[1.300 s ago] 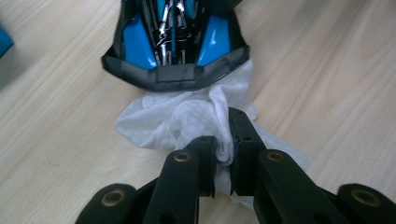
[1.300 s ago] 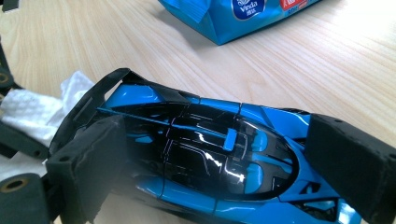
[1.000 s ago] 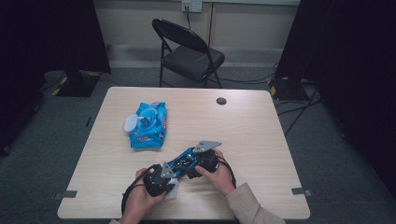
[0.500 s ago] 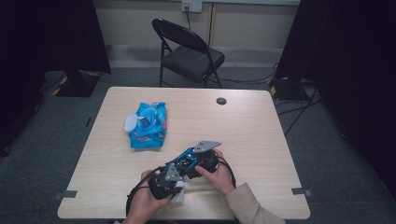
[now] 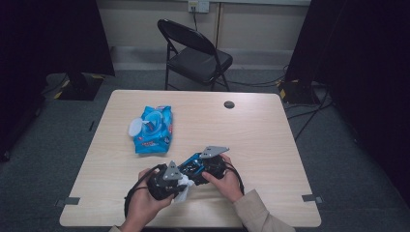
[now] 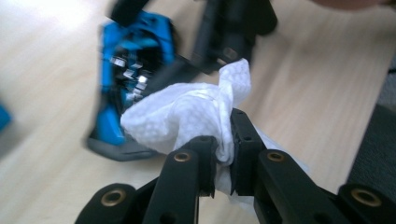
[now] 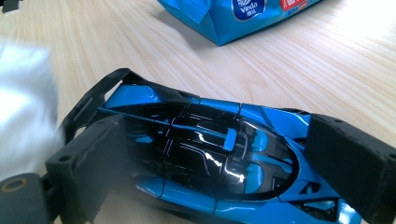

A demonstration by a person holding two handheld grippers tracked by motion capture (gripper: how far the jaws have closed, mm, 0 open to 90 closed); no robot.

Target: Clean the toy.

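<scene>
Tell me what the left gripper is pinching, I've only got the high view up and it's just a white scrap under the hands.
Observer: The left gripper is shut on a white wet wipe, bunched between its jaws.
Operator: What is the right one holding?
Observer: The right gripper has its jaws on either side of a blue and black toy car; the grip looks closed on it.
Operator: Is the wipe touching the car?
Observer: In the left gripper view the wipe lies right against the car's blue end; actual contact is hard to confirm.
</scene>
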